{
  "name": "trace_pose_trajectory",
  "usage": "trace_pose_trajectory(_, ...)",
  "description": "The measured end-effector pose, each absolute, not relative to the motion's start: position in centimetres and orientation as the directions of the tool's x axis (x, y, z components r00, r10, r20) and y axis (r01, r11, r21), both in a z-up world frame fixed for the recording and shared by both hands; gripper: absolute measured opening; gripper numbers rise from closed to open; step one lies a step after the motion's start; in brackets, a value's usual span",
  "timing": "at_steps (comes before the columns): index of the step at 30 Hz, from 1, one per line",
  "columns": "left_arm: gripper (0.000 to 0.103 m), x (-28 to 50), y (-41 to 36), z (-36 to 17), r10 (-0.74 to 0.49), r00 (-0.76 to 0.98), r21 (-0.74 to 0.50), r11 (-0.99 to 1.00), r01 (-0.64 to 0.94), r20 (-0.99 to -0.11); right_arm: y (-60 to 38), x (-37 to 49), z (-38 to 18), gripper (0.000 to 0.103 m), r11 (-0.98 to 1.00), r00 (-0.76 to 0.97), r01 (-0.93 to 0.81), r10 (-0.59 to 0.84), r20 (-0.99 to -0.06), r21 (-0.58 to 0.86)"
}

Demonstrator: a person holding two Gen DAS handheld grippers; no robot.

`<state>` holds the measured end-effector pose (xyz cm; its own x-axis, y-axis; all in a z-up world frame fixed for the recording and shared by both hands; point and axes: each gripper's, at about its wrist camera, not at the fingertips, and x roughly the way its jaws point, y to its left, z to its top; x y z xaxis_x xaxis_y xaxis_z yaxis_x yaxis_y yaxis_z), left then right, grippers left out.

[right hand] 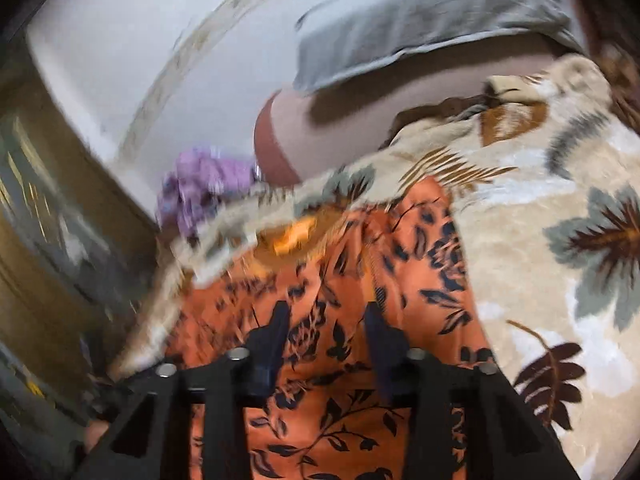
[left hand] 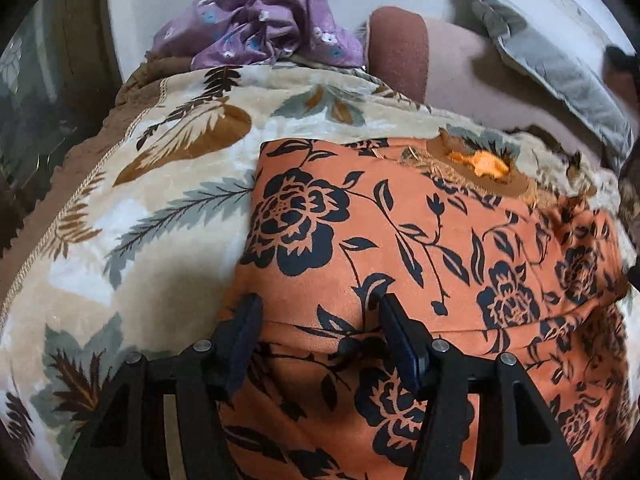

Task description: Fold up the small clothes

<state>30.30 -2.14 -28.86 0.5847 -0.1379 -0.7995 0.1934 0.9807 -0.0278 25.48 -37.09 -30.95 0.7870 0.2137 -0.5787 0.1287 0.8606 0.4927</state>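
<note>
An orange garment with black flowers (left hand: 400, 240) lies spread on a cream blanket with leaf print (left hand: 140, 200). It has a folded edge along its left side and a crease across its near part. My left gripper (left hand: 320, 304) is open just above the garment's near left part, holding nothing. In the right wrist view, which is blurred, the same orange garment (right hand: 340, 280) lies under my right gripper (right hand: 326, 312), which is open and empty above the cloth. A small orange patch (left hand: 484, 164) shows at the garment's far edge.
A crumpled purple floral cloth (left hand: 264, 24) lies at the far end of the blanket. A grey pillow (left hand: 552, 60) and a brown bolster (left hand: 396, 48) lie on the pink sheet (left hand: 472, 92) beyond. A wall stands behind, dark furniture at the left.
</note>
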Motion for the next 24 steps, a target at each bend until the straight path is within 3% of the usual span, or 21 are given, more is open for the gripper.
trace_pose_trajectory(3, 0.067, 30.5, -2.9, -29.6, -0.122, 0.578, 0.018, 0.973, 0.231, -0.807, -37.1, 28.3, -35.5, 0.038, 0.853, 0.673, 0.256, 0.180, -0.717, 0.454)
trace_pose_trajectory(4, 0.067, 30.5, -2.9, -29.7, -0.122, 0.574, 0.022, 0.971, 0.237, -0.810, -37.5, 28.5, -36.4, 0.029, 0.838, 0.660, 0.278, 0.189, -0.727, 0.470)
trace_pose_trajectory(6, 0.067, 30.4, -2.6, -29.2, -0.140, 0.569, 0.001, 0.970, 0.241, -0.810, -38.1, 27.9, -36.0, 0.026, 0.822, 0.676, 0.274, 0.205, -0.708, 0.499)
trace_pose_trajectory(11, 0.067, 27.6, -0.6, -24.8, -0.187, 0.628, -0.044, 0.971, 0.237, -0.755, -39.6, 23.4, -31.4, 0.031, 0.796, 0.751, 0.215, 0.236, -0.617, 0.566)
trace_pose_trajectory(12, 0.071, 26.0, 0.1, -23.6, -0.182, 0.644, -0.035, 0.972, 0.234, -0.743, -39.9, 22.3, -30.5, 0.040, 0.793, 0.759, 0.213, 0.234, -0.608, 0.571)
trace_pose_trajectory(13, 0.080, 24.9, 0.7, -23.0, -0.178, 0.653, -0.029, 0.972, 0.233, -0.736, -40.3, 21.2, -29.7, 0.063, 0.791, 0.760, 0.216, 0.232, -0.607, 0.573)
trace_pose_trajectory(14, 0.084, 23.6, 1.3, -22.3, -0.172, 0.662, -0.018, 0.972, 0.232, -0.729, -40.6, 19.5, -28.9, 0.073, 0.785, 0.768, 0.213, 0.234, -0.596, 0.582)
trace_pose_trajectory(15, 0.089, 21.5, 2.4, -21.6, -0.153, 0.674, 0.007, 0.974, 0.228, -0.722, -40.8, 17.6, -28.4, 0.076, 0.775, 0.783, 0.203, 0.238, -0.575, 0.598)
trace_pose_trajectory(18, 0.091, 17.4, 5.3, -20.8, -0.080, 0.675, 0.061, 0.981, 0.183, -0.733, -40.7, 12.1, -27.5, 0.076, 0.762, 0.773, 0.207, 0.257, -0.580, 0.613)
trace_pose_trajectory(24, 0.091, 11.2, 10.6, -21.3, -0.044, 0.623, 0.011, 0.996, 0.084, -0.781, -40.2, 3.7, -28.0, 0.076, 0.749, 0.747, 0.248, 0.257, -0.613, 0.615)
